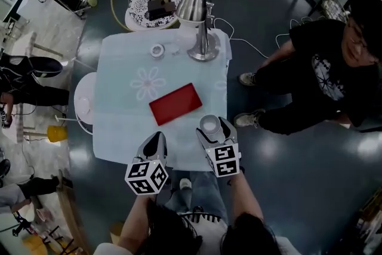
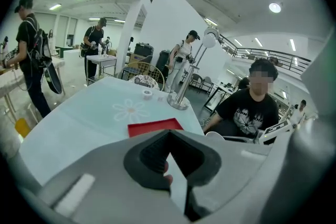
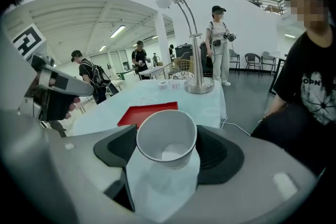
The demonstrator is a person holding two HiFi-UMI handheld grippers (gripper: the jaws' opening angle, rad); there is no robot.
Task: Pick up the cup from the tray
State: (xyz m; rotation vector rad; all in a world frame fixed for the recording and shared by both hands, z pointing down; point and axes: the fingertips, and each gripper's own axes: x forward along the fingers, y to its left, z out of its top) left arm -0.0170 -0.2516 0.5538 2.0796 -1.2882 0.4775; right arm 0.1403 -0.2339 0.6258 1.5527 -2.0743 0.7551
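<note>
A white paper cup [image 1: 209,123] sits between the jaws of my right gripper [image 1: 212,129], which is shut on it. The cup is off the red tray [image 1: 175,103], to the tray's right and near the table's front right corner. In the right gripper view I look down into the empty cup [image 3: 167,138], with the tray [image 3: 147,114] beyond it. My left gripper [image 1: 156,138] hovers at the front edge, just this side of the tray, shut with nothing in it. In the left gripper view its tips [image 2: 169,136] meet and the tray [image 2: 155,126] lies bare ahead.
A metal desk lamp [image 1: 201,30] and a small tape roll [image 1: 157,50] stand at the table's far side. A round chair [image 1: 152,3] is behind the table. A person in black [image 1: 322,74] sits close to the right edge. Other people stand around the room.
</note>
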